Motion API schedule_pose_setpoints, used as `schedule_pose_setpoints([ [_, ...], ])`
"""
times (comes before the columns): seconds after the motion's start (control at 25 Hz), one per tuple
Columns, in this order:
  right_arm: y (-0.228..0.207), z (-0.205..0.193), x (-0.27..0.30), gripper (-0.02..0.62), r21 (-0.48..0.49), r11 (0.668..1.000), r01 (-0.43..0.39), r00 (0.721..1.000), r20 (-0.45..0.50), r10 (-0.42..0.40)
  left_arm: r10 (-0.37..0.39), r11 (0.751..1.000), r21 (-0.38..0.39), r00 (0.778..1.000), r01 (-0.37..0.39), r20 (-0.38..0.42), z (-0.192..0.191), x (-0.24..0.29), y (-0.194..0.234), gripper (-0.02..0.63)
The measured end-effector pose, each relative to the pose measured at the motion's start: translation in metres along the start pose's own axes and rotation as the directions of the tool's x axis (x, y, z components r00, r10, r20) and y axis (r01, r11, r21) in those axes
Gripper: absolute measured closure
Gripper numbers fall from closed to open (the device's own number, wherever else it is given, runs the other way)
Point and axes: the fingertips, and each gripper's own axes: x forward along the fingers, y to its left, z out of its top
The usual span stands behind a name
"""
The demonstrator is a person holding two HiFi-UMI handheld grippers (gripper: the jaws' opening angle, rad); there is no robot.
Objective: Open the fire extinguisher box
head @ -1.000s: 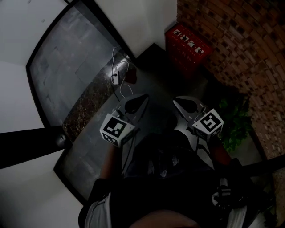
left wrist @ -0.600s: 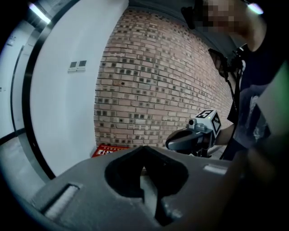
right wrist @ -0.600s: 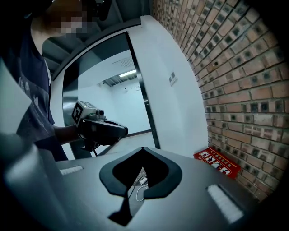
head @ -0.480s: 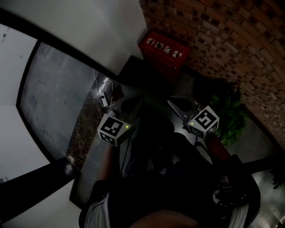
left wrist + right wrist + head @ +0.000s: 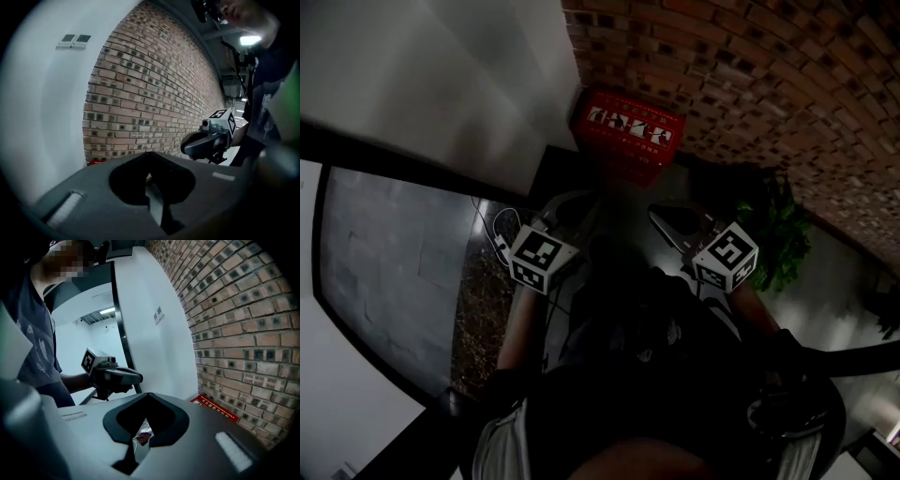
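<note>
The red fire extinguisher box (image 5: 628, 131) stands on the floor in the corner where the brick wall (image 5: 787, 84) meets the white wall. Both grippers are held side by side in front of it, pointing at it and short of it. My left gripper (image 5: 574, 208) is shut with nothing in it, and so is my right gripper (image 5: 664, 217). In the left gripper view the shut jaws (image 5: 149, 157) hide all but a red sliver of the box (image 5: 96, 161). Beyond the shut jaws (image 5: 147, 397) in the right gripper view, the box's lid (image 5: 215, 408) shows at the foot of the bricks.
A green potted plant (image 5: 778, 239) stands at the right, close to my right gripper. White cables (image 5: 499, 230) lie on the dark floor at the left. A dark-framed glass panel (image 5: 384, 262) runs along the left side.
Both grippers have swung round toward the brick corner, still shut. The red box now sits straight ahead of them, and the glass panel has slid off to the left.
</note>
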Motion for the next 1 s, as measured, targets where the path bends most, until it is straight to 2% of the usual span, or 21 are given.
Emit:
schedule_pose_setpoints([
  [0.2,-0.011,0.000,0.036,0.594,0.028,0.996,0.089,0.996,-0.032,-0.088,-0.036,0.999,0.012,0.999,0.036,-0.029,-0.012,0.021,0.057,0.606],
  [0.36,-0.025,-0.005,0.043,0.594,0.065,0.987,0.147,0.988,-0.044,-0.145,-0.079,0.996,-0.038,0.996,0.077,-0.049,-0.027,0.052,0.077,0.606],
  [0.48,-0.044,-0.012,0.042,0.594,0.100,0.979,0.178,0.983,-0.051,-0.174,-0.095,0.994,-0.058,0.991,0.089,-0.097,-0.042,0.086,0.086,0.606],
  [0.76,-0.101,-0.029,0.034,0.594,0.169,0.968,0.186,0.983,-0.028,-0.183,-0.035,0.997,-0.074,0.987,0.023,-0.157,-0.049,0.148,0.098,0.606],
  [0.88,-0.128,-0.028,0.027,0.594,0.180,0.970,0.165,0.986,-0.008,-0.166,-0.028,0.991,-0.134,0.979,0.001,-0.204,-0.058,0.173,0.105,0.606],
  [1.0,-0.157,-0.029,0.017,0.594,0.186,0.971,0.153,0.988,0.008,-0.157,-0.005,0.973,-0.226,0.967,-0.054,-0.253,-0.077,0.198,0.116,0.606],
])
